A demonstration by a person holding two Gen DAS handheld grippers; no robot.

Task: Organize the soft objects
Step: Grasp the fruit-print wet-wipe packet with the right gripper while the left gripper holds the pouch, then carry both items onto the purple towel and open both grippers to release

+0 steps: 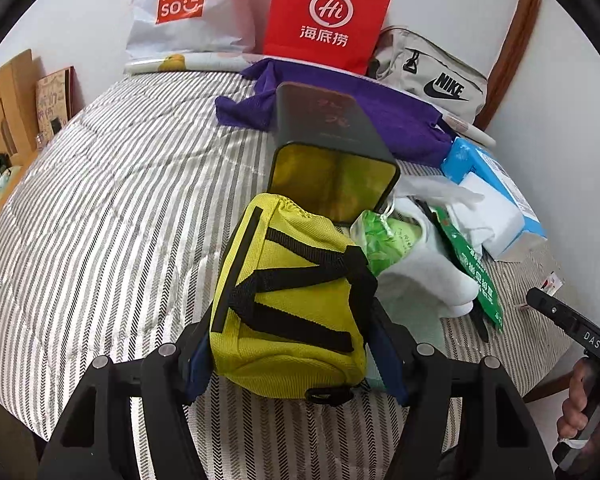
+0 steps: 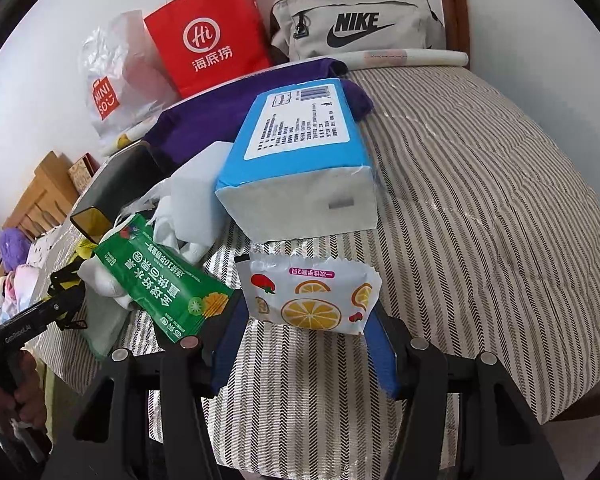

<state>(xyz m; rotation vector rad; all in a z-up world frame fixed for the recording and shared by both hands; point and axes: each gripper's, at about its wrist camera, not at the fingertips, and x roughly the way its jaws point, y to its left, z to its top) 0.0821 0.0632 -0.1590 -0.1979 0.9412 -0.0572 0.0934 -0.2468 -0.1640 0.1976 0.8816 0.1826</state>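
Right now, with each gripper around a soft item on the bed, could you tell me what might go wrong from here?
1. The yellow pouch bulges between the left gripper fingers; it may slip out or snag its black straps.
2. The fruit-print packet in the right gripper looks thin and could crumple.
3. The green packet and blue tissue pack crowd close, so either may get knocked.

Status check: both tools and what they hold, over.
Left tool clamped on the yellow fabric pouch with black straps. Right tool holding the white fruit-print sachet. Green foil packet lies close beside the sachet.
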